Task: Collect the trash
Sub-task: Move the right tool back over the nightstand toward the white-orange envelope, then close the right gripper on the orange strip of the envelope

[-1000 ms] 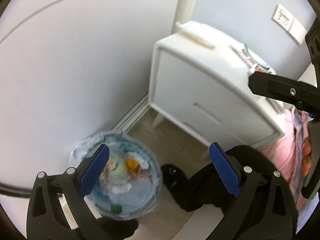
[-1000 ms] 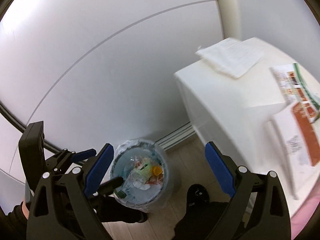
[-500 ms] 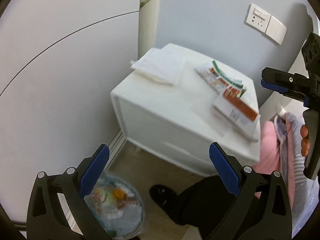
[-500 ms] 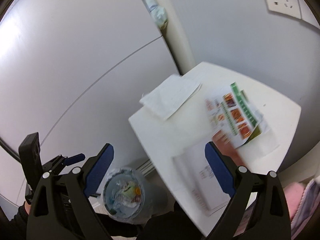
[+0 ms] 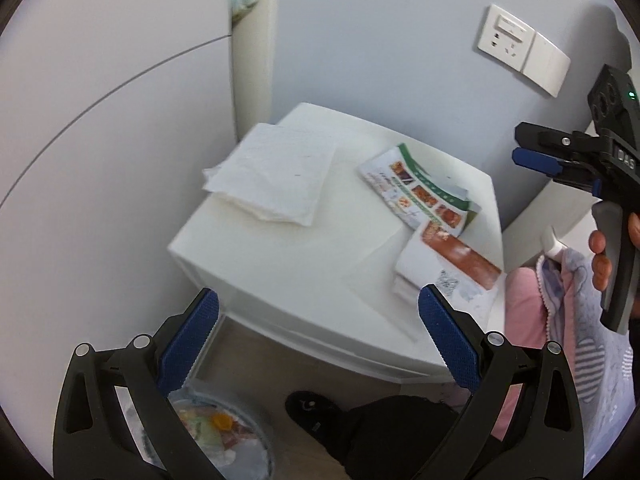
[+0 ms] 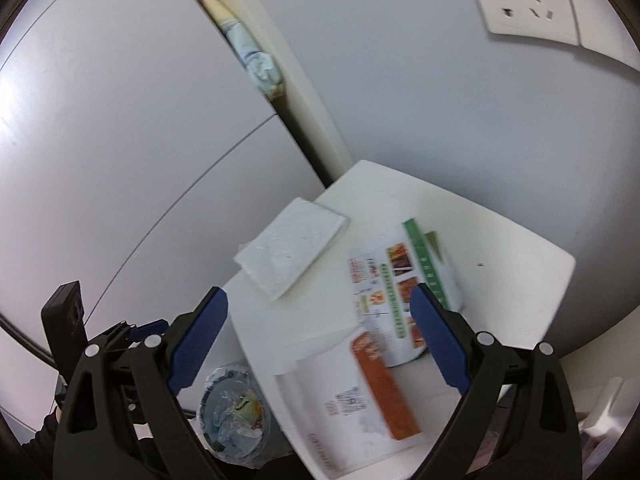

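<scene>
A white bedside cabinet (image 5: 304,264) carries a folded white tissue (image 5: 272,176), a green menu leaflet (image 5: 420,192) and an orange-striped leaflet (image 5: 448,272). A bin lined with clear plastic (image 5: 224,436), holding trash, stands on the floor to its left. My left gripper (image 5: 316,344) is open and empty above the cabinet's front edge. My right gripper (image 6: 316,340) is open and empty over the cabinet top, above the leaflets (image 6: 400,280); the tissue (image 6: 292,252) and bin (image 6: 236,412) show there too. The right gripper also shows at the far right of the left wrist view (image 5: 560,164).
A grey wall with a white socket plate (image 5: 520,48) stands behind the cabinet. A pale curved panel (image 5: 100,128) is on the left. Pink and striped bedding (image 5: 560,340) lies on the right. A black slipper (image 5: 312,408) lies on the floor.
Both grippers have risen and tilted up from the bin toward the cabinet top. The bin has slid to the lower edge of both views. Both grippers stay open and empty.
</scene>
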Tool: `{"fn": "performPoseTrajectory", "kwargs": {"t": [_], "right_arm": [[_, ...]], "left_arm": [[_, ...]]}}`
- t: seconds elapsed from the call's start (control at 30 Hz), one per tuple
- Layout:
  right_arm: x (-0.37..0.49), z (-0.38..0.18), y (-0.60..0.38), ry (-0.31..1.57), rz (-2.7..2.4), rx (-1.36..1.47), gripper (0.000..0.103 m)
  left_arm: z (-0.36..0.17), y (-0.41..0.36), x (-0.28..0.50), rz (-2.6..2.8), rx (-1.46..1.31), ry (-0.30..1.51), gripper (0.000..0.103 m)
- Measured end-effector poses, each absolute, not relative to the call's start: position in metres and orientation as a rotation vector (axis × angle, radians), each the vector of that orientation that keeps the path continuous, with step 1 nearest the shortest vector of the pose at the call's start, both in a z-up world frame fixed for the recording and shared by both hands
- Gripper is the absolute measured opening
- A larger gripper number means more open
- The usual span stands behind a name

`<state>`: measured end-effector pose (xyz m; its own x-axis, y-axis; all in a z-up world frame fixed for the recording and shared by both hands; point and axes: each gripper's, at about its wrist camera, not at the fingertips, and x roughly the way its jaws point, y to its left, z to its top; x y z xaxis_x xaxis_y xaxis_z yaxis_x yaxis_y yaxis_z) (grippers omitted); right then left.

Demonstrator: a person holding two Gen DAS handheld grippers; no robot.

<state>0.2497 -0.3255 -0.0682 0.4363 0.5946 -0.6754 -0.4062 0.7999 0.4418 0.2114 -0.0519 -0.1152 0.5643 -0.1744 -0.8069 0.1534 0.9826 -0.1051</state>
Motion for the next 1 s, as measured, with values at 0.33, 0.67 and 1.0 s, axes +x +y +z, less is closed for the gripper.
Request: {"fn": "performPoseTrajectory", "kwargs": {"t": [0.33,0.67,1.0], "right_arm": [[0.222,-0.114,-0.364,1.023,0.646,0.212,0.089],[0.190,-0.144,-0.375,1.040,0.679,0.187,0.089],[0.182,-0.161,-0.381,1.039,0.694,0.207,0.085]], "left_arm": [[-0.140,-0.102,0.219,-0.327,-0.018,1.011,0.097],[-0.161,-0.121,0.211,-0.393,-0.138,1.044,0.097],[-0.182,-0.115,0.221,-0.388,-0.276,1.045,0.097]]}}
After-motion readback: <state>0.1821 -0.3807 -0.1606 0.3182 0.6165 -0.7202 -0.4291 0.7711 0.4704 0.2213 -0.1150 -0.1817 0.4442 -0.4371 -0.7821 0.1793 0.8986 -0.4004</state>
